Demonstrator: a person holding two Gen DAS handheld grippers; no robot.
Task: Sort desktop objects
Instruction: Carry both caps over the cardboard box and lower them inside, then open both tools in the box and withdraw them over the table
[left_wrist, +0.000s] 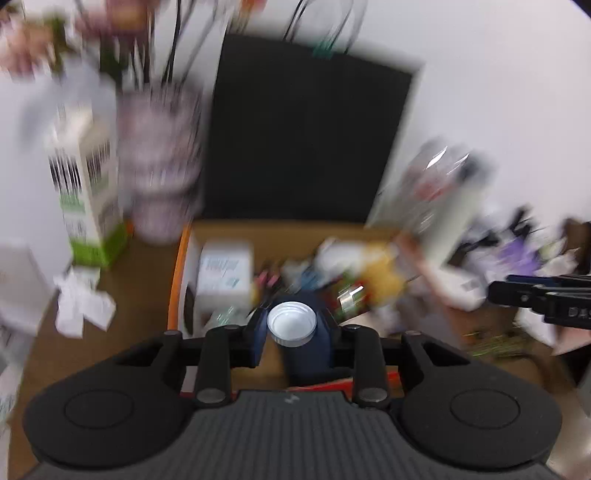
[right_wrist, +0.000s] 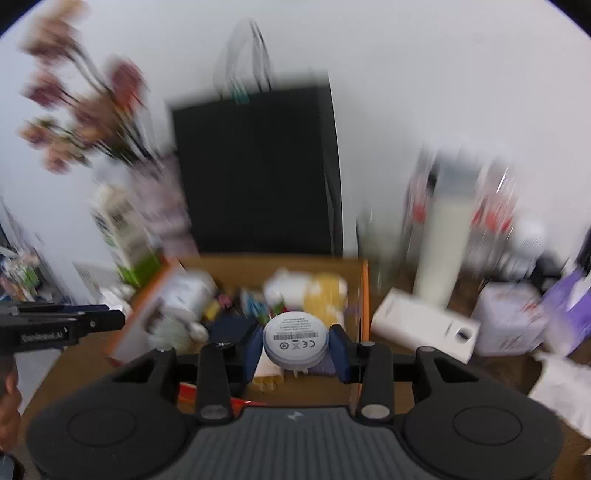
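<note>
My left gripper (left_wrist: 293, 325) is shut on a small white bottle cap (left_wrist: 291, 323), held over the near part of an open cardboard box (left_wrist: 295, 230) full of mixed small items. My right gripper (right_wrist: 297, 345) is shut on a round white puck-shaped device (right_wrist: 295, 341) with a barcode label, held over the same box (right_wrist: 280, 264). Each gripper shows at the edge of the other's view: the right one (left_wrist: 539, 299) at the right of the left wrist view, the left one (right_wrist: 62, 326) at the left of the right wrist view. Both views are motion-blurred.
A black paper bag (left_wrist: 306, 136) stands behind the box. A green-and-white carton (left_wrist: 86, 192) and a flower vase (left_wrist: 162, 158) stand left. A white bottle (right_wrist: 443, 240), a white box (right_wrist: 424, 326) and purple packaging (right_wrist: 569, 314) lie right.
</note>
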